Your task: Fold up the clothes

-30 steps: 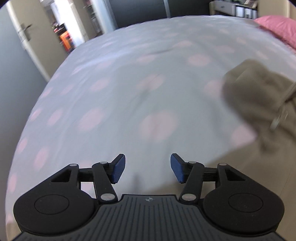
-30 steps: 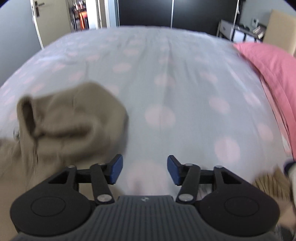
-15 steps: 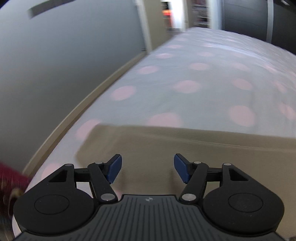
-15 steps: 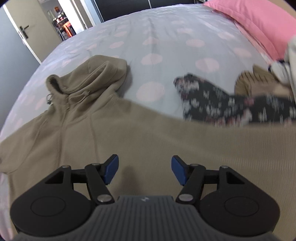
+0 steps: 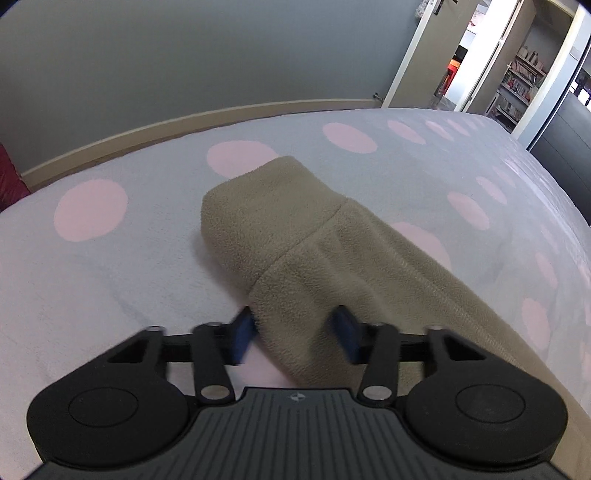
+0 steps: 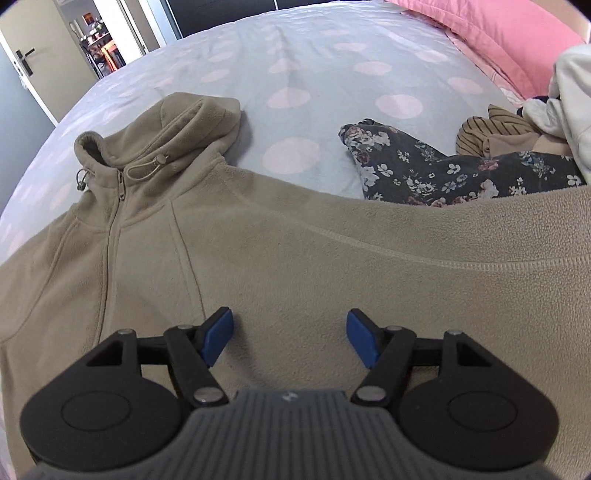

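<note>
Left gripper point(image 5: 295, 334) straddling sleeve point(image 5: 332, 266) just behind cuff point(image 5: 266, 218) — pads blurred, apparently mid-close, so grip unconfirmed. Best to pinch both fleece layers squarely, then lift clear of sheet point(image 5: 110, 277) before carrying inward. Right gripper point(image 6: 290, 334) spread wide, empty, over fleece point(image 6: 295, 258) lying flat, zipped, hood point(image 6: 195, 118) beyond. Floral garment point(image 6: 424, 173) touching far sleeve — keep separate.

L wrist cam: low, close over the bed point(image 5: 155, 266), facing along a jacket sleeve point(image 5: 295, 236) toward the wall point(image 5: 184, 55) and doorway. R wrist cam: higher, close over the jacket point(image 6: 295, 258) body, facing collar and pillow point(image 6: 498, 33). Shared: jacket, bed.
</note>
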`<state>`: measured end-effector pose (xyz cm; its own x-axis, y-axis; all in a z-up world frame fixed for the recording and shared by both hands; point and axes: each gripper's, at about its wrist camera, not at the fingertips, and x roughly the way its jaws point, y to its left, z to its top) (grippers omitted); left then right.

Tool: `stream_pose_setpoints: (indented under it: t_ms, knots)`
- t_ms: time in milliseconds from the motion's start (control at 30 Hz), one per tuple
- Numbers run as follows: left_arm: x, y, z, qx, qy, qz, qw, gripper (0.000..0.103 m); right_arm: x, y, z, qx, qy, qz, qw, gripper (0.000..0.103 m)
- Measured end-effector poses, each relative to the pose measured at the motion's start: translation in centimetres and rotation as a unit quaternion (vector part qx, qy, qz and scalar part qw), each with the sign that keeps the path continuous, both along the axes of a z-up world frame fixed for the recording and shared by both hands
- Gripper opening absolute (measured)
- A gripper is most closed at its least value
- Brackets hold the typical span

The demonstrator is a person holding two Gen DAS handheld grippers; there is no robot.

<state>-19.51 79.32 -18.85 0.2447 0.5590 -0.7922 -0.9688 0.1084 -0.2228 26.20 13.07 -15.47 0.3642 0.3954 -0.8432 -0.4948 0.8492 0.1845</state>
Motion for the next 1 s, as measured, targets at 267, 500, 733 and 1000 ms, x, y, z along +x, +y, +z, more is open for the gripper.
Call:
stream_pose_setpoints:
  t_ms: [267,500,733,1000]
  knots:
    - [-0.7,-2.7,7.2,0.104,0.054,-0.033,0.9926,0.007,-0.4,-0.9,0.5,0.011,-0.002,-0.007,1.000,0.071]
    - [-3.1,-2.6,6.6,0.076,0.109,-0.035,0.9906,0.008,-0.8,-3.1,1.3,0.043,-0.001,-0.019,0.999,0.071]
    - [-2.4,-4.3,5.2,0.058,0.120,-0.047,0.9900,0.021,-2.4,-4.8,3.1,0.060,-0.019,0.005,0.998,0.071]
    - [0.2,-12.6,5.5,0.010,0.073,-0.193,0.9785,0.042,-7.0,-7.2,2.0,0.049,-0.003,0.035,0.998,0.071]
